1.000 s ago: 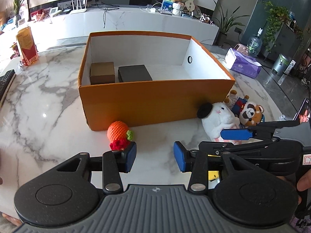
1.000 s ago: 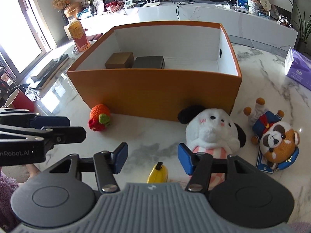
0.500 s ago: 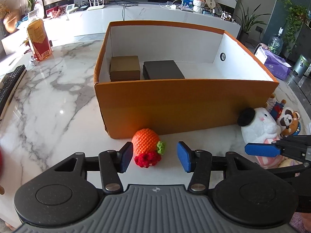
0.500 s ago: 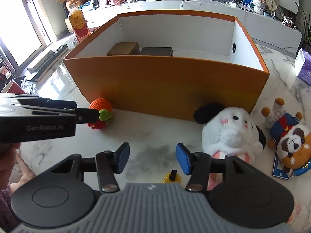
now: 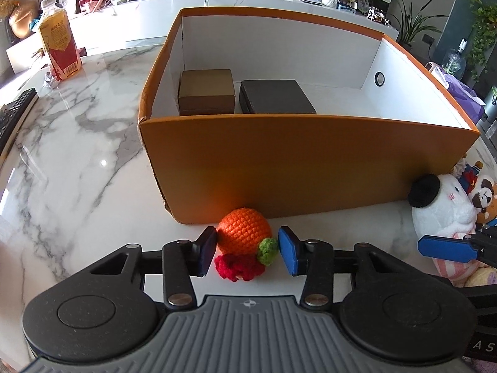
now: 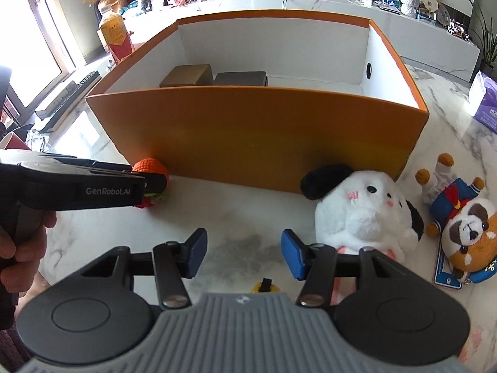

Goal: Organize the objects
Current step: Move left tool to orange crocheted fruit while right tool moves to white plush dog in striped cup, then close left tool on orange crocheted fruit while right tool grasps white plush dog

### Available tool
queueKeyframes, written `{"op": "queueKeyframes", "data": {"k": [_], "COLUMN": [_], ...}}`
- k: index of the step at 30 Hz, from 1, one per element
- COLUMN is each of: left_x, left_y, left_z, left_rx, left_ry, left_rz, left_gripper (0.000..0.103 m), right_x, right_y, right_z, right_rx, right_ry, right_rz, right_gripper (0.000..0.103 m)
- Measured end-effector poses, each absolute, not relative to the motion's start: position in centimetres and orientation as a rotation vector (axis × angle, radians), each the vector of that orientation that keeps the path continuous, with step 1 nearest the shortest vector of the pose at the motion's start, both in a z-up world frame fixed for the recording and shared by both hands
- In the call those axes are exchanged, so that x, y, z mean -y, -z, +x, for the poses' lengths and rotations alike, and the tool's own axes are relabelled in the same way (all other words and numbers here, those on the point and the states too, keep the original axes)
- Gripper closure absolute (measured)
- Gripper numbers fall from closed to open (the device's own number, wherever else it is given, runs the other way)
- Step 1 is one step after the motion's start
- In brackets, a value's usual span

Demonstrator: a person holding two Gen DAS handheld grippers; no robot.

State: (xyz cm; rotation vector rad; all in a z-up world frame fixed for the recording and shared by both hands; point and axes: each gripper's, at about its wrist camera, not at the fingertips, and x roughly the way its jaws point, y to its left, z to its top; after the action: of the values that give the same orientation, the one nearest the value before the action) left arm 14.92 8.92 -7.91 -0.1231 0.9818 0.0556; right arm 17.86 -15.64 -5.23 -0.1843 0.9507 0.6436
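Closing left tongs [image 5: 247, 250] round one crochet orange [image 5: 243, 231]; right tongs [image 6: 243, 253] apart — two boxes [image 5: 206, 91], perhaps three plushes [image 6: 360, 211]

bright daylight floods in from the window [image 6: 28, 46] left of the orange box [image 6: 254, 143], blown out to white (no detail there). glare streaks the marble table [image 5: 77, 155]; fisheye bending curves the box edges.
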Motion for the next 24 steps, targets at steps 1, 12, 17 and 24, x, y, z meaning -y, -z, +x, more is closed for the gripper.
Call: {"op": "queueKeyframes", "data": {"k": [1,12,17,24], "left_x": [-8.9,-8.7,-7.6,-6.0], "left_y": [7.9,7.0,5.9,4.2], "left_z": [14.9,13.7,12.9,12.8], "left_rx": [-0.983,-0.98,-0.961,-0.937], "left_ry": [-0.056,-0.024,0.026,0.096], "left_rz": [-0.123,-0.175,-0.195,-0.216], "left_gripper": [0.053,0.057,0.057,0.057], "right_x": [15.7,17.8,19.6,20.0], "right_y": [5.2,2.6,1.7,1.8], "right_z": [17.9,18.2,18.9,19.4], "right_rx": [-0.951,-0.887,-0.865,-0.867], "right_ry": [-0.643,-0.58,-0.489,-0.449], "right_rz": [-0.182,-0.171,-0.164,-0.177], "right_gripper": [0.047,0.044,0.038,0.033]}}
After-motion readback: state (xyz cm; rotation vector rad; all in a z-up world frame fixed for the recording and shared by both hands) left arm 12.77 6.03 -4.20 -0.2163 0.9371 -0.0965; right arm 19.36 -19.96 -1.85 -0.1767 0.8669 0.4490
